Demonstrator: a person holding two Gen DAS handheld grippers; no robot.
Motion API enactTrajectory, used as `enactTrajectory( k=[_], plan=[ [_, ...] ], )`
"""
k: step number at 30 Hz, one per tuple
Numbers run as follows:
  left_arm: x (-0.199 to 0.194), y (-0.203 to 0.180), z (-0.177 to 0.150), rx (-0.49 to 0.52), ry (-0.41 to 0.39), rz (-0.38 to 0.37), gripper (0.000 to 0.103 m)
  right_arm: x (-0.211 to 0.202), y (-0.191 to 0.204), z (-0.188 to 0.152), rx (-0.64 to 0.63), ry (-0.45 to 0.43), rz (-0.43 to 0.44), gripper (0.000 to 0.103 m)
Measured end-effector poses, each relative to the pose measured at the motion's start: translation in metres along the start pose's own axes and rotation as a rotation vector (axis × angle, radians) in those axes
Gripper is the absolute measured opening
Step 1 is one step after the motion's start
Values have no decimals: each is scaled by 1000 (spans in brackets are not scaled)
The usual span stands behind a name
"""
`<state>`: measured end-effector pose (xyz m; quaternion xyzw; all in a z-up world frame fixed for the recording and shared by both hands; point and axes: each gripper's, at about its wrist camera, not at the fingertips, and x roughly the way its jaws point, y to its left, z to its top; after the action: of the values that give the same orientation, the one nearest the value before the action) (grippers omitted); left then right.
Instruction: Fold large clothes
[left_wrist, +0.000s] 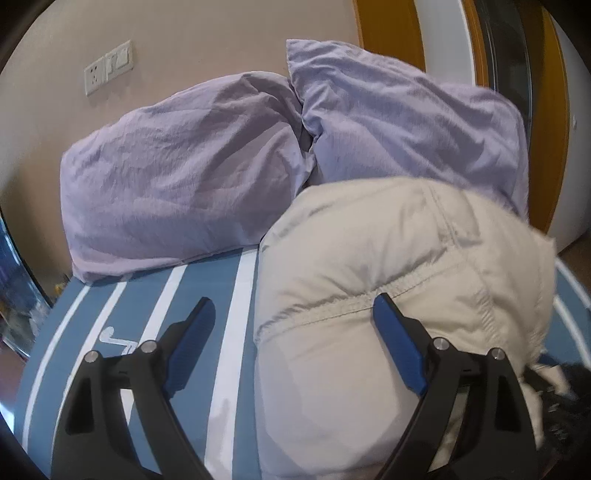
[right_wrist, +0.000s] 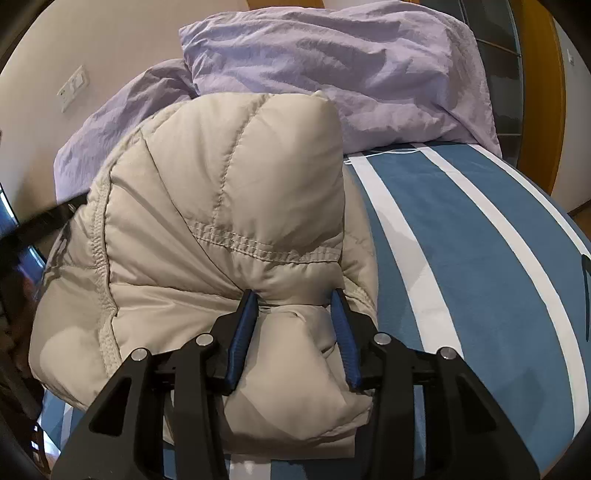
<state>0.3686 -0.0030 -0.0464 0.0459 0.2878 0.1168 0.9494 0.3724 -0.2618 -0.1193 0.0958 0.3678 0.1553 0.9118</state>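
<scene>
The right gripper (right_wrist: 295, 295) pinches a puffy fold of the beige jacket (right_wrist: 221, 206), which lies bundled on the striped bed (right_wrist: 461, 229), short of the pillows (right_wrist: 332, 62). The left gripper (left_wrist: 291, 306) gapes wide, empty, one finger over the jacket. It looks light, soft, slippery and springy; stitched seams seem the surest grip

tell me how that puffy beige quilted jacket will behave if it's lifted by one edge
The puffy beige quilted jacket is probably light for its bulk, given its padding. It likely flops and unfolds, since the folds look soft. The smooth shell may slip from the right gripper.
</scene>
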Motion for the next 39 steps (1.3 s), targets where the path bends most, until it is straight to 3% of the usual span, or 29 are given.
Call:
enactTrajectory(
  k=[3, 10, 16, 19, 26, 31, 39],
  plan=[
    [9, -2, -4, -11, 12, 3, 88, -3, -1, 0, 3, -15, -10, 51],
    [25, -10, -10, -24, 46, -42, 88, -20, -9, 11, 26, -53, -30, 54],
    [28, -30, -14, 17, 27, -45, 88, -33, -3, 42, 19, -117, -14, 54],
    [32, -25, -16, -8, 27, -66, 88, -30, 7, 55, -4, -135, -17, 54],
    [37, -16, -20, -37, 19, -74, 90, -10, 30, 91, -71, -190, -85, 54],
    [40, -11, -20, -62, 25, -90, 91, 12, 35, 102, -98, -171, -142, 54],
    [41, -7, -20, -87, 27, -126, 91, 44, 19, 94, -46, -102, -137, 54]
  ],
)
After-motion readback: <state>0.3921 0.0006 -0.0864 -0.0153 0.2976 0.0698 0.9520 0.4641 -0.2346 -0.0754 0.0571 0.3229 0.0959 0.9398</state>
